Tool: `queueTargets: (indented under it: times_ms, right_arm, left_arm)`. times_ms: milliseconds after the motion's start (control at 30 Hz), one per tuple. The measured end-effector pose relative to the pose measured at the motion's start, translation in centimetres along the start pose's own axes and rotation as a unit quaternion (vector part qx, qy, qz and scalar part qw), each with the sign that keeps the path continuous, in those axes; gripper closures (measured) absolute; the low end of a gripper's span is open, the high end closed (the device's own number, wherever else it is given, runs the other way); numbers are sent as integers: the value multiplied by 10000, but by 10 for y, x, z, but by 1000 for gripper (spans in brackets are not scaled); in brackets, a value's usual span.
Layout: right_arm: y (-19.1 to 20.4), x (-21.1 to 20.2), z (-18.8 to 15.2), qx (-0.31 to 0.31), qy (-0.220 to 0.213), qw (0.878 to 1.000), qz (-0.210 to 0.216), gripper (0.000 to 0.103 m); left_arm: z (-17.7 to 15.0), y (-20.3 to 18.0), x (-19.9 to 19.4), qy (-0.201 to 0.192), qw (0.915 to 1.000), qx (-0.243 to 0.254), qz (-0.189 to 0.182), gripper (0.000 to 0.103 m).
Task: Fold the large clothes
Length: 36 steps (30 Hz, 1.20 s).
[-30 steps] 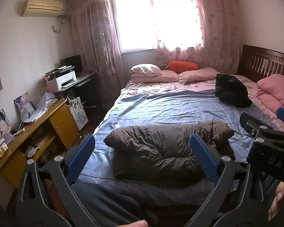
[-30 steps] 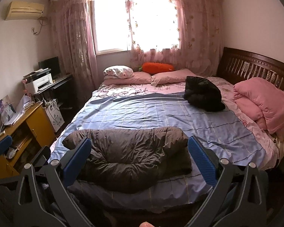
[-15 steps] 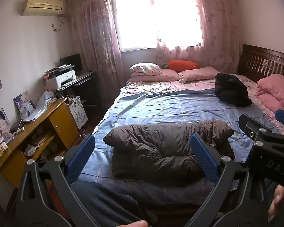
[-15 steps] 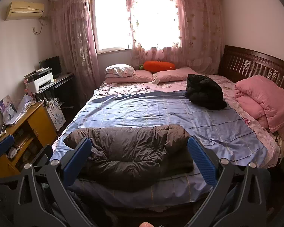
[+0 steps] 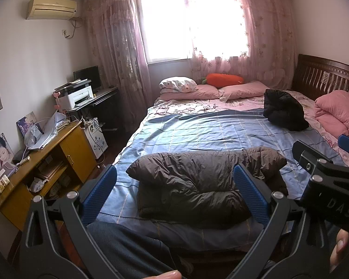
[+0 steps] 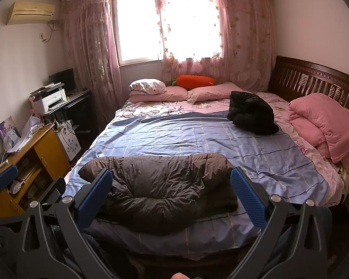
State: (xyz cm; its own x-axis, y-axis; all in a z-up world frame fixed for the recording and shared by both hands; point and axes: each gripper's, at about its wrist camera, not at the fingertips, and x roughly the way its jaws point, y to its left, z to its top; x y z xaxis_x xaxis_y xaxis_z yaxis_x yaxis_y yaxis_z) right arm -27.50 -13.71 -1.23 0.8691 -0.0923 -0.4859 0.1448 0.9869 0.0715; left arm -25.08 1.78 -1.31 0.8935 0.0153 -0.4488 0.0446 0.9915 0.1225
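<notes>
A brown puffy jacket [image 5: 202, 183] lies folded into a bundle near the foot of the bed [image 5: 209, 130]; it also shows in the right wrist view [image 6: 160, 190]. My left gripper [image 5: 174, 193] is open and empty, held back from the bed's foot edge with the jacket seen between its blue pads. My right gripper [image 6: 171, 194] is open and empty, also short of the bed; it appears at the right of the left wrist view [image 5: 325, 169]. A black jacket [image 6: 251, 114] lies bundled farther up the bed on the right.
Pink pillows [image 6: 186, 93] and an orange carrot plush [image 6: 195, 81] lie under the window. A folded pink quilt [image 6: 325, 125] sits by the headboard at right. A yellow cabinet [image 5: 46, 158] and a desk with a printer [image 5: 76, 96] stand left of the bed.
Both grippers have drifted very slightly; the view shifts a little. The jackets have not moved and both grippers stay open.
</notes>
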Motion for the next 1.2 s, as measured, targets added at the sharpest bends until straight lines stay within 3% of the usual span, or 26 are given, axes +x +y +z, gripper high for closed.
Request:
queueTargets:
  times_ms: [1200]
  right_arm:
    - [4, -1, 0, 5, -4, 10000, -21, 1]
  left_arm:
    - [0, 0, 0, 1, 10000, 18, 4, 2]
